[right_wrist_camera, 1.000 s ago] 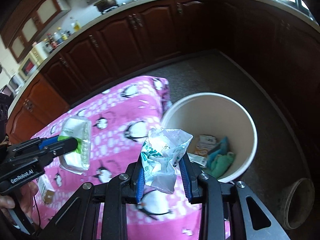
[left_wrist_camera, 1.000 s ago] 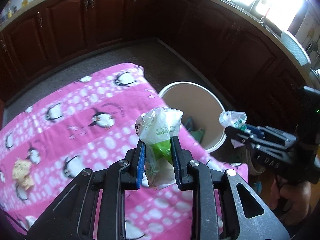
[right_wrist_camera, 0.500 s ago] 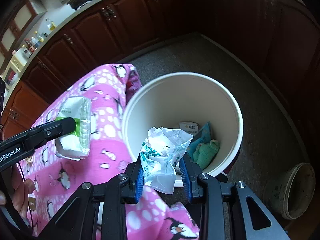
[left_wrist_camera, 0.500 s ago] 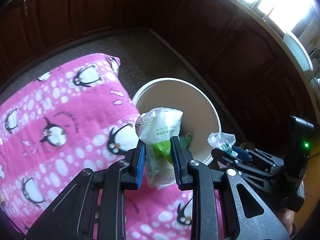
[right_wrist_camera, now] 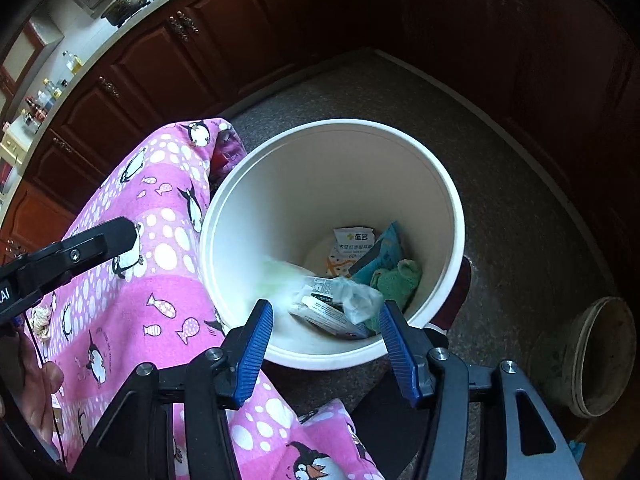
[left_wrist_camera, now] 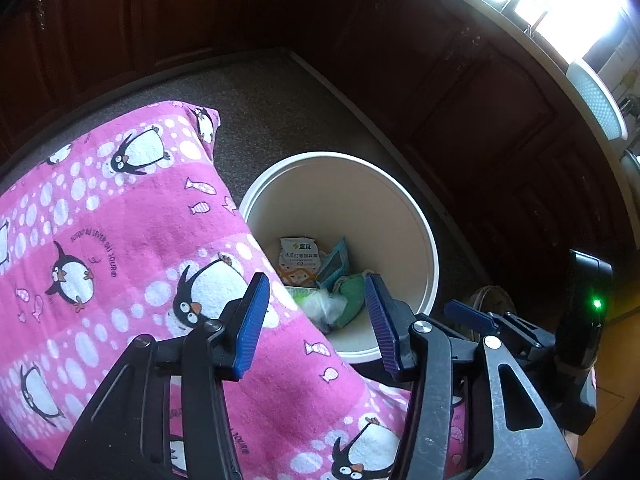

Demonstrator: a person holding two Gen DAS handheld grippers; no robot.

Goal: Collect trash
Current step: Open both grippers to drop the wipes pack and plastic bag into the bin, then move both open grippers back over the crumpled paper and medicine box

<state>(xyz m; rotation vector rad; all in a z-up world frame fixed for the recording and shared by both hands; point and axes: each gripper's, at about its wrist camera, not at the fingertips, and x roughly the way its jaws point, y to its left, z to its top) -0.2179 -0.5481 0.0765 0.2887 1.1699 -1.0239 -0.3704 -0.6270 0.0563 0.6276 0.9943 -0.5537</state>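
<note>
Trash wrappers (right_wrist_camera: 340,304) down inside the white bucket (right_wrist_camera: 448,196), heaped on the bottom with a green cloth (right_wrist_camera: 398,280) beside them. Left gripper (left_wrist_camera: 316,320) and right gripper (right_wrist_camera: 326,338) both just spread apart, blue pads empty, poised over the bucket mouth. Pink penguin blanket (left_wrist_camera: 120,240) right against the bucket's rim.

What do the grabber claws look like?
Each is a black metal frame with silver bolts and two fingers faced with ribbed blue pads. That goes for the left gripper and the right gripper. The right one has a little green light at its back, and the left has white letters on its side.
</note>
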